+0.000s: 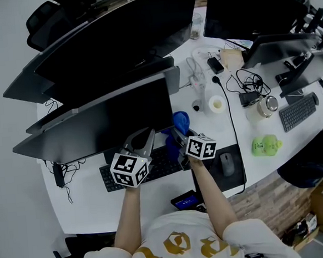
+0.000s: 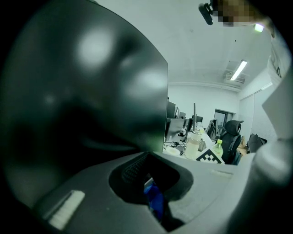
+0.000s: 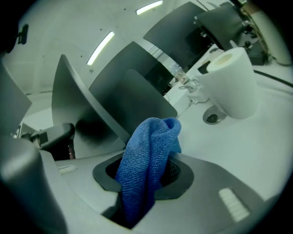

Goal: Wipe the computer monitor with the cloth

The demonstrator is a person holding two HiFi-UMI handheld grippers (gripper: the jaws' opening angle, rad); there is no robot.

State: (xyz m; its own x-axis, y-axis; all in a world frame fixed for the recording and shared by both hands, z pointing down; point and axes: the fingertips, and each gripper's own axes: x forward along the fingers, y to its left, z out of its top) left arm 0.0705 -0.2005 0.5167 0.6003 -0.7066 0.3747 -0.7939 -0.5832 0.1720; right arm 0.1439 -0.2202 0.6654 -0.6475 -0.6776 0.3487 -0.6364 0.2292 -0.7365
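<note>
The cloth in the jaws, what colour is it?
Blue. The cloth shows best in the right gripper view.

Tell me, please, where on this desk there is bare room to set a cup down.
Bare desk lies between the black cable, the green bottle and the mouse pad. Another bare strip runs in front of the keyboard, at its left end. Beyond the paper roll it is crowded with adapters and cords.

The white desk bears the monitor, a keyboard, a mouse and a green bottle.
</note>
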